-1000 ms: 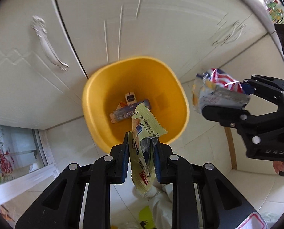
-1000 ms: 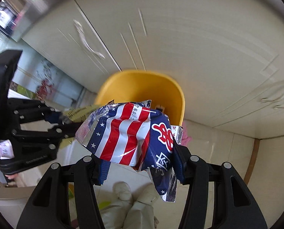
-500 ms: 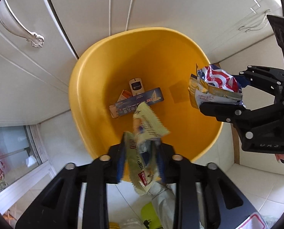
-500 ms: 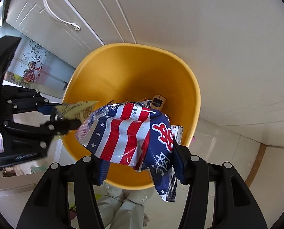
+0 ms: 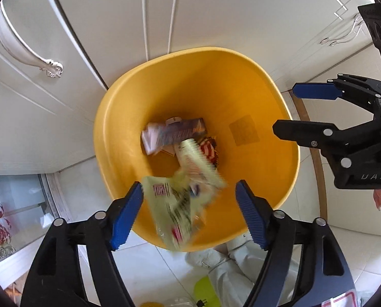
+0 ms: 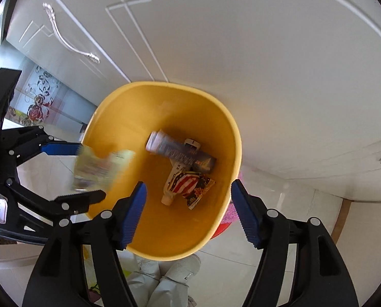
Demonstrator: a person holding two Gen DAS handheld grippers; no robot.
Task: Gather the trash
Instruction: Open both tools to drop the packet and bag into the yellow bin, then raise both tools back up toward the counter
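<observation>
A yellow bin point(image 5: 119, 138) stands on the floor against white cabinets; it also shows in the right wrist view point(image 6: 231, 133). My left gripper point(image 5: 189, 211) is open above the bin's near rim. A pale green wrapper point(image 5: 180, 202) is blurred and loose between its jaws, falling; it also shows in the right wrist view point(image 6: 98, 166). My right gripper point(image 6: 188, 212) is open and empty over the bin; it also shows in the left wrist view point(image 5: 287, 110). The striped red, white and blue bag point(image 6: 188, 184) lies on the bin's bottom beside other wrappers point(image 6: 182, 151).
White cabinet doors with curved metal handles point(image 5: 26, 51) rise right behind the bin. A floral glass panel point(image 6: 34, 102) is at the left. The floor is pale tile. The person's legs and shoes point(image 6: 162, 281) are below the grippers.
Both grippers have opened over the bin. The striped bag has dropped to the bin's bottom. The green wrapper has left the left gripper's pads and is falling.
</observation>
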